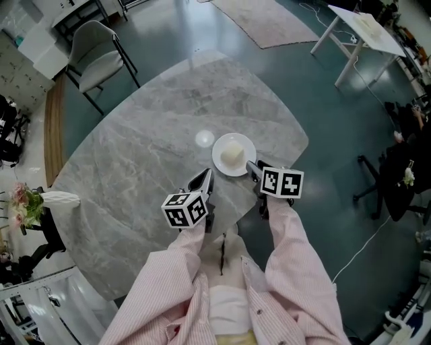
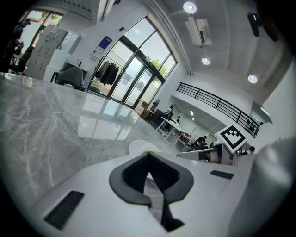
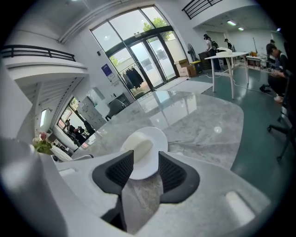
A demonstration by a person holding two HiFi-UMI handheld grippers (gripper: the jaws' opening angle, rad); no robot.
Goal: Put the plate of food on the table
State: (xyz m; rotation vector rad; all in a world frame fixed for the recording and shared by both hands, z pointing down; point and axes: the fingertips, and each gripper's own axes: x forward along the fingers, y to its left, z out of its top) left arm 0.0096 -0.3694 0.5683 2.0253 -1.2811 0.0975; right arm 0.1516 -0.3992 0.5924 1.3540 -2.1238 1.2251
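Observation:
A white plate [image 1: 219,164] with a pale round lump of food [image 1: 232,155] rests flat on the grey marble table [image 1: 148,155], near its front right edge. My right gripper [image 1: 252,166] is at the plate's near right rim, open. In the right gripper view the plate [image 3: 159,139] and the food [image 3: 138,147] show through the gap of my right gripper [image 3: 145,162], and the pads do not visibly press on them. My left gripper [image 1: 207,176] hovers just short of the plate's near left, shut and empty. Its tips meet in the left gripper view [image 2: 148,155], with the plate [image 2: 136,147] just beyond.
A grey chair [image 1: 94,57] stands at the table's far left. A white side table [image 1: 367,30] and a rug [image 1: 266,20] lie beyond. Flowers [image 1: 23,202] are at the left, a black office chair [image 1: 397,175] at the right. The table edge runs just right of the plate.

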